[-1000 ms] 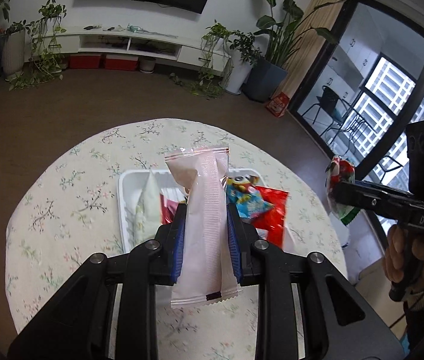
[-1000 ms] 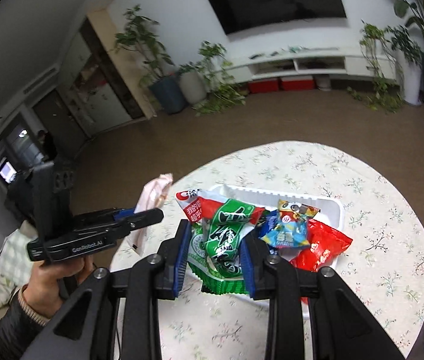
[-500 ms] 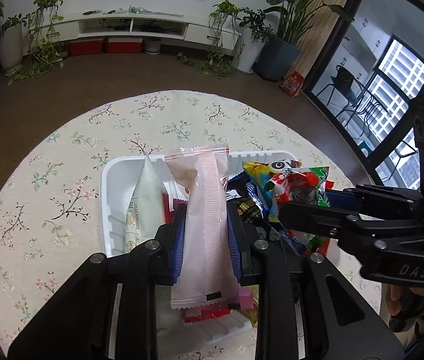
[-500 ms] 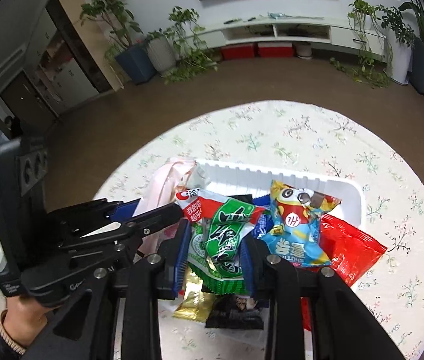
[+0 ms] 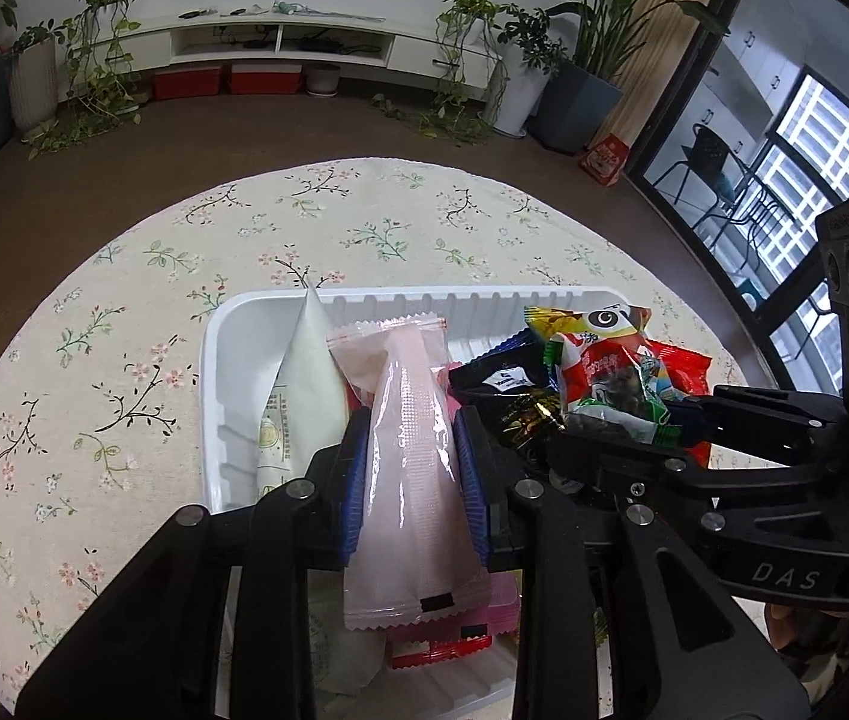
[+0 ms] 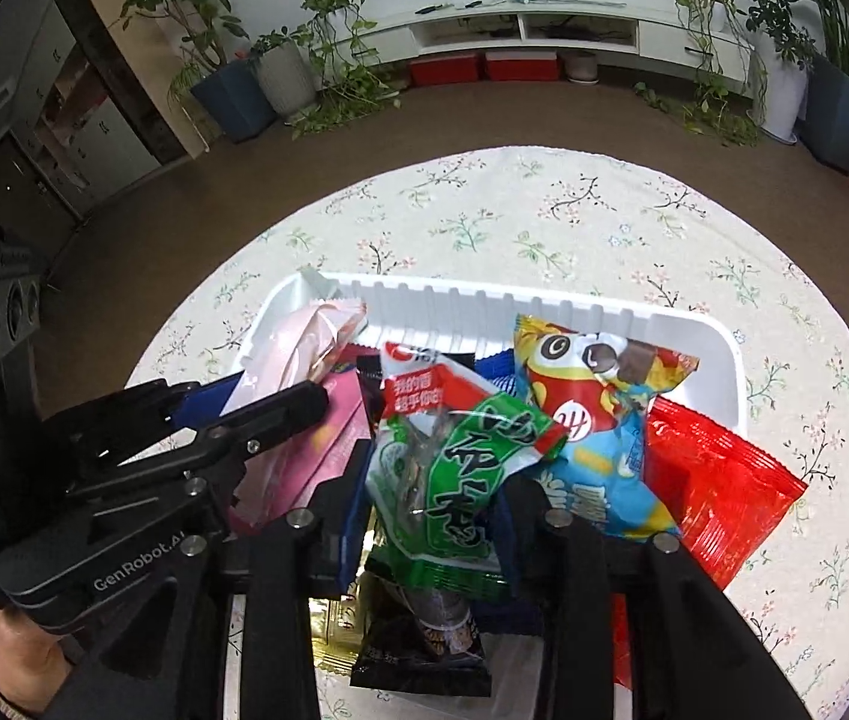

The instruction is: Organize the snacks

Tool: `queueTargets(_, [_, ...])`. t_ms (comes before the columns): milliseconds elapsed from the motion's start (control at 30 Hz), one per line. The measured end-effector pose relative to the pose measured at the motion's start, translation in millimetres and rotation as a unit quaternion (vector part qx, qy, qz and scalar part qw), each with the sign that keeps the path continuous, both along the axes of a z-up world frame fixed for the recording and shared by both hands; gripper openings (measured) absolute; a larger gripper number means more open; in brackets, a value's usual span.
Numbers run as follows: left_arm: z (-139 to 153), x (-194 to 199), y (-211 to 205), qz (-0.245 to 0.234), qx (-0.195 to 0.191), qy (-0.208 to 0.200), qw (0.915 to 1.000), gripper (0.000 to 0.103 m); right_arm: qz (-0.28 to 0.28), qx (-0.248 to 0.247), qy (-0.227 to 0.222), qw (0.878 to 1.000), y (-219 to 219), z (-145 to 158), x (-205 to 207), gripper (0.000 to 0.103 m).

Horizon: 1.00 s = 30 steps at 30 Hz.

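A white ribbed tray on the round table holds several snack packets. My left gripper hangs over the tray's left part with a pale pink packet upright between its blue pads. Its jaws are opening, but the pads still touch the packet. My right gripper is over the tray's middle with a green and red packet between its pads. These jaws are opening too, and the packet still stands between them. Each gripper shows in the other view: the right gripper, the left gripper.
In the tray lie a white pouch, a black packet, a blue and yellow cartoon packet and a red bag hanging over the right rim. The flowered tablecloth surrounds the tray. A person's hand grips the left handle.
Both grippers have come down over the tray with their packets and now sit side by side. Their pads stand slightly wider apart than before.
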<state>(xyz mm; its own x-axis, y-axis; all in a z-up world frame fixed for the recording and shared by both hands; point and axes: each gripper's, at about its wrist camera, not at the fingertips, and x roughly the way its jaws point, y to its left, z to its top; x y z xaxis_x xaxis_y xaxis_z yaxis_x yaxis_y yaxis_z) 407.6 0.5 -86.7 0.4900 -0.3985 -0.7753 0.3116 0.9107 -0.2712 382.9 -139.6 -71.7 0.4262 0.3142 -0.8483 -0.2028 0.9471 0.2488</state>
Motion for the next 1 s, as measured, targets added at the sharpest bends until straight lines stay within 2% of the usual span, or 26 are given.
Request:
queueTargets(67, [0,-3,1,0.004,0.004,-0.004,1.0,0.038,0.002,-0.007,-0.001,1.0,1,0,-1,0.041])
queueTargets(100, [1,-3,2,0.008,0.004,-0.009,0.9999,0.05,0.002,-0.009,-0.002,1.0,1,2,-1,0.043])
queueTargets(133, [2,-3,3,0.012,0.004,-0.011,0.9998,0.054,-0.001,-0.01,-0.005,1.0,0,4,-2,0.045])
queueTargets(200, [3,-5,5,0.016,-0.005,-0.013,0.9998,0.058,-0.009,-0.011,-0.009,1.0,-3,8,-4,0.049])
queueTargets(367, [12,-18,6,0.015,-0.003,-0.026,0.9996,0.06,-0.012,-0.026,-0.023,0.999,-5,18,-10,0.053])
queueTargets(467, [18,-26,7,0.02,-0.001,-0.033,0.9992,0.07,-0.015,-0.03,-0.029,0.999,-6,27,-18,0.053])
queueTargets(567, [23,-40,11,0.029,0.009,-0.045,0.9985,0.087,-0.022,-0.032,-0.041,0.998,-10,40,-28,0.06])
queueTargets(600, [27,-46,15,0.036,0.011,-0.049,0.9981,0.099,-0.024,-0.031,-0.047,0.998,-12,45,-31,0.063])
queueTargets(633, [31,-53,18,0.044,0.011,-0.054,0.9975,0.103,-0.026,-0.028,-0.054,0.998,-14,50,-34,0.066])
queueTargets(700, [40,-70,25,0.064,0.017,-0.07,0.9953,0.103,-0.036,-0.017,-0.082,0.996,-20,65,-48,0.079])
queueTargets(800, [54,-98,34,0.104,0.033,-0.094,0.9895,0.103,-0.041,0.007,-0.117,0.992,-28,84,-71,0.089])
queueTargets(900, [69,-128,46,0.12,0.025,-0.117,0.9855,0.103,-0.05,0.026,-0.148,0.987,-35,98,-104,0.093])
queueTargets(1000, [76,-165,49,0.108,-0.001,-0.126,0.9862,0.103,-0.058,0.04,-0.157,0.985,-40,101,-133,0.095])
